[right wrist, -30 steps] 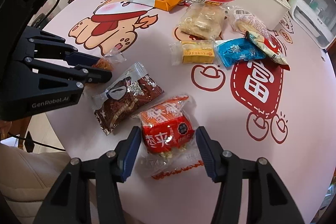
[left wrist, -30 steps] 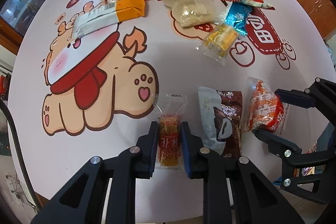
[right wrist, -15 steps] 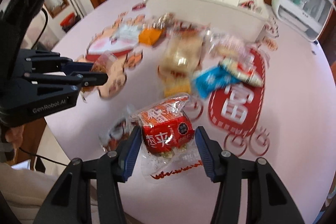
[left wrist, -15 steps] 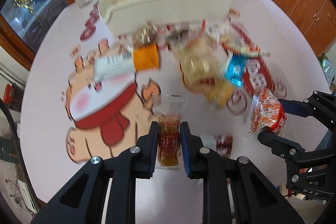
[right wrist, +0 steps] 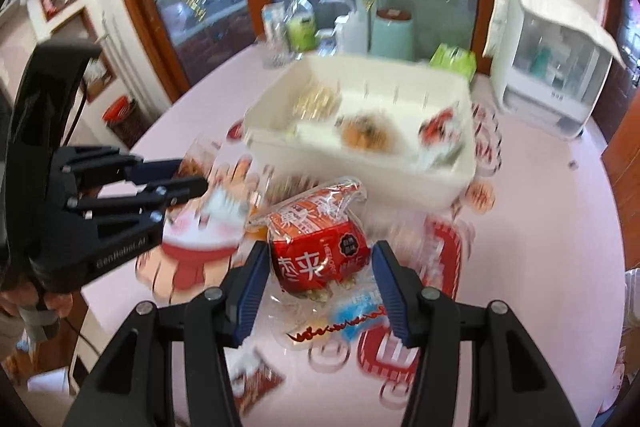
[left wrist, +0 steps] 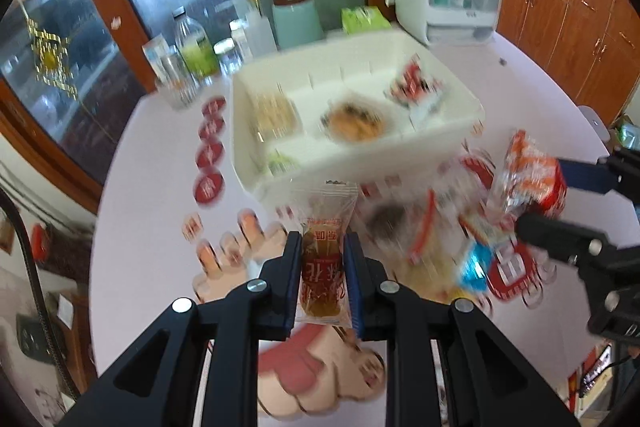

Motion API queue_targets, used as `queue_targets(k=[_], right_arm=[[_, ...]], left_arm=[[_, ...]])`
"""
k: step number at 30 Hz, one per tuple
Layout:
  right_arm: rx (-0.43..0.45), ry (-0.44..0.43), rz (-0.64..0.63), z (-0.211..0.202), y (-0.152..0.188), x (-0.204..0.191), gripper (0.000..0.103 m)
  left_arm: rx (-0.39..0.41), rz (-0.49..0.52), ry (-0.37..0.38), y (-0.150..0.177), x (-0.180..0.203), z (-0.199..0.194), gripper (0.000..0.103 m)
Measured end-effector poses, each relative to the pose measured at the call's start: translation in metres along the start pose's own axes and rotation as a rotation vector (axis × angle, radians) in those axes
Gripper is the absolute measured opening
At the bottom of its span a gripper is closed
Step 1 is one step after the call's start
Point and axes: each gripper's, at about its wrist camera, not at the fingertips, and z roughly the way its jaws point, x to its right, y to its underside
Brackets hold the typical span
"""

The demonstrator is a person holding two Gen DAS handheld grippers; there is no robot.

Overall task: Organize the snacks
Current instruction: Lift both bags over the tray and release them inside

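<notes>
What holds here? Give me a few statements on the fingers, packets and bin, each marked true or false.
1. The left gripper is shut on a slim orange packet. True.
2. The right gripper is empty. False: its fingers hold a red packet.
3. The white bin is empty. False: several snacks lie in it, too blurred to name.
4. Both held packets are off the table. True.
5. The bin's lid is on. False: it is open on top.
</notes>
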Motion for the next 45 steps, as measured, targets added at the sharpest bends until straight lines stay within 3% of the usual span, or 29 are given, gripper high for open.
queue_targets(k=[6,13,20,27,28,30,31,32,45], right_arm=[[0.075,0.054,0.073,0.005,-0.063,0.017,0.054],[0.087,0.104,0.202,0.029,-0.114,0.041,0.054],[0.063,0.148,0.308,0.065,-0.145,0.06,0.055],[0.015,0.187,0.355,0.101,-0.158,0.069,0.057],[0.016,0.197,0.36,0.106,-0.159,0.07,0.057],[0.021,0.206,0.375,0.109,-0.159,0.071,0.057],[0.022,0.2,0.39,0.11,-0.159,0.072,0.057],[0.013,0.189,0.407,0.113,-0.158,0.074,0.057],[-0.043,0.202,0.4,0.104,-0.135,0.061,0.057]], left_arm=[[0.062,0.016,-0.036,-0.054,-0.027,0.01,0.019],[0.086,0.019,-0.032,-0.106,-0.048,0.038,0.019],[0.05,-0.03,0.003,-0.143,-0.065,0.083,0.019],[0.012,-0.06,0.004,-0.156,-0.065,0.118,0.02],[0.005,-0.057,0.005,-0.156,-0.065,0.123,0.024],[-0.01,-0.054,0.014,-0.156,-0.063,0.13,0.049],[-0.014,-0.056,0.015,-0.156,-0.062,0.133,0.076],[-0.008,-0.065,0.009,-0.154,-0.062,0.135,0.089],[0.008,-0.058,0.059,-0.128,-0.062,0.111,0.09]])
